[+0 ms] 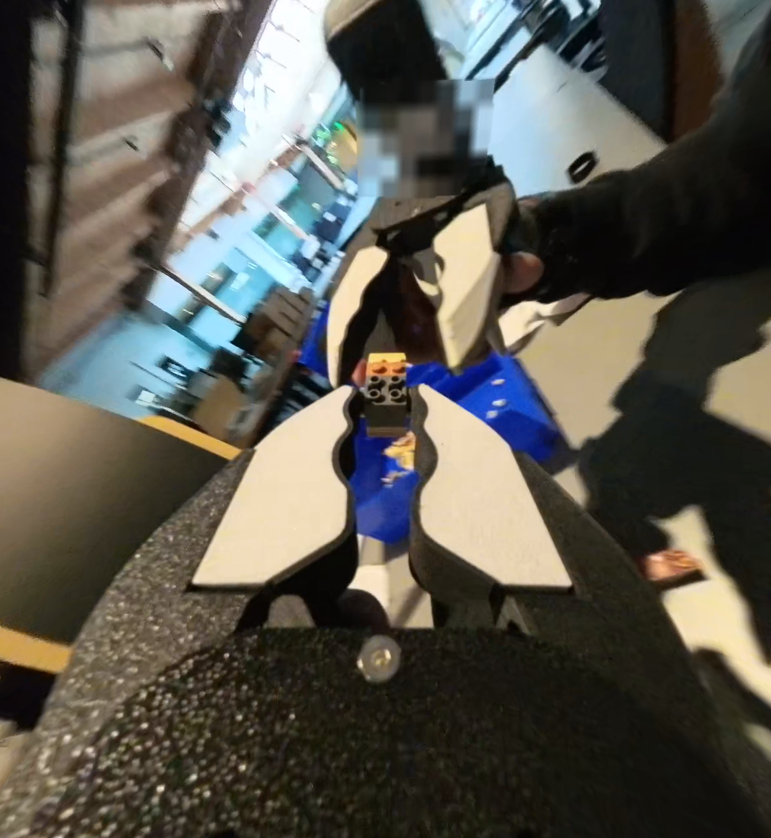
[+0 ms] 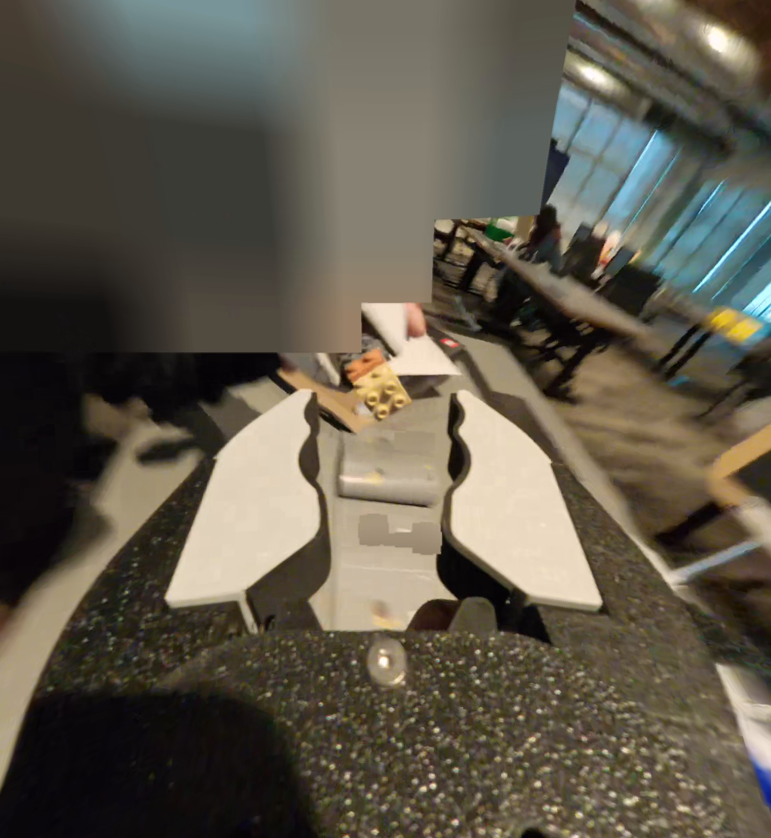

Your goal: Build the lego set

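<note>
In the left wrist view the left gripper (image 1: 383, 399) has its two grey fingers drawn in on a small stack of lego bricks (image 1: 384, 393), a dark studded brick nearest the camera with an orange and a tan layer behind it; the tips press its two sides, so the stack sits right at the end of the fingers with nothing beyond it but air. Just past it hangs the right gripper (image 1: 402, 362), fingers spread wide, tips pointing down toward the stack but clear of it, held by a hand (image 1: 526, 272) in a dark sleeve. Below both lies a blue bin (image 1: 506, 399) with loose pale pieces inside, its rim running right and down onto a light floor. A black tabletop with a wooden edge (image 1: 193, 435) closes the left side. In the right wrist view the same right gripper (image 2: 381, 399) shows its fingers well apart with an open channel between them, holding nothing. The brick stack (image 2: 381, 392) floats just beyond the tips, tan studs facing the camera, orange behind, tilted. Under the gap runs a grey surface (image 2: 388, 567) bearing a grey block (image 2: 386, 471). The room to the right is blurred.
</note>
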A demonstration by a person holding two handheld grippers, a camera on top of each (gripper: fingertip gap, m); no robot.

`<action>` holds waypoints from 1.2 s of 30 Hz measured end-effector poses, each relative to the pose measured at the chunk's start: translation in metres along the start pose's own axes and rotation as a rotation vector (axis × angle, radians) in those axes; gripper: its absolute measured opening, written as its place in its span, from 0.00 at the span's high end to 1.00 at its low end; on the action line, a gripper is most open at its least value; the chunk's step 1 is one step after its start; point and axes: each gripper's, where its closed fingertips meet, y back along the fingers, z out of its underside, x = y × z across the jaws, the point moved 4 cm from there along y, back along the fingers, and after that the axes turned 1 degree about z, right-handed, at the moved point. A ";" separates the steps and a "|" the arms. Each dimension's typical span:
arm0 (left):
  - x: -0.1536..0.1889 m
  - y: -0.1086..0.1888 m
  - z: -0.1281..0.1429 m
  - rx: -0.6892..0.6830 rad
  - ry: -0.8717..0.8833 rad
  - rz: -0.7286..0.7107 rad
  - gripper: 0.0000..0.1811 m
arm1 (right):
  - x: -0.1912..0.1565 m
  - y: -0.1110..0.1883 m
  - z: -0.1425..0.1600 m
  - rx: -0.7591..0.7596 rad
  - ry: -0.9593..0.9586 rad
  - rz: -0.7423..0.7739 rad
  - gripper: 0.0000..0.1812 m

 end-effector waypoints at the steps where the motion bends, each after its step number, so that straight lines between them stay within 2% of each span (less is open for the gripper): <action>1: -0.001 0.000 -0.002 0.003 -0.083 -0.047 0.88 | 0.000 0.000 -0.002 0.019 -0.073 -0.027 0.68; 5: -0.002 -0.001 0.003 -0.089 -0.448 -0.228 0.88 | -0.002 0.000 -0.009 0.053 -0.236 -0.066 0.70; 7: 0.004 -0.003 0.005 -0.098 -0.616 -0.256 0.88 | -0.002 0.000 -0.011 0.066 -0.282 -0.073 0.73; 10: 0.013 -0.005 0.003 -0.066 -0.741 -0.261 0.89 | -0.002 -0.004 -0.004 0.012 -0.270 -0.051 0.76; 13: 0.014 -0.003 -0.001 -0.032 -0.783 -0.280 0.89 | -0.005 -0.007 0.002 -0.039 -0.230 -0.049 0.78; 23: 0.018 0.001 -0.003 -0.012 -0.904 -0.295 0.89 | -0.013 -0.007 0.000 -0.014 -0.176 -0.100 0.86; 36: 0.024 0.004 -0.009 0.021 -0.908 -0.263 0.89 | -0.020 -0.005 -0.001 -0.017 -0.146 -0.182 0.87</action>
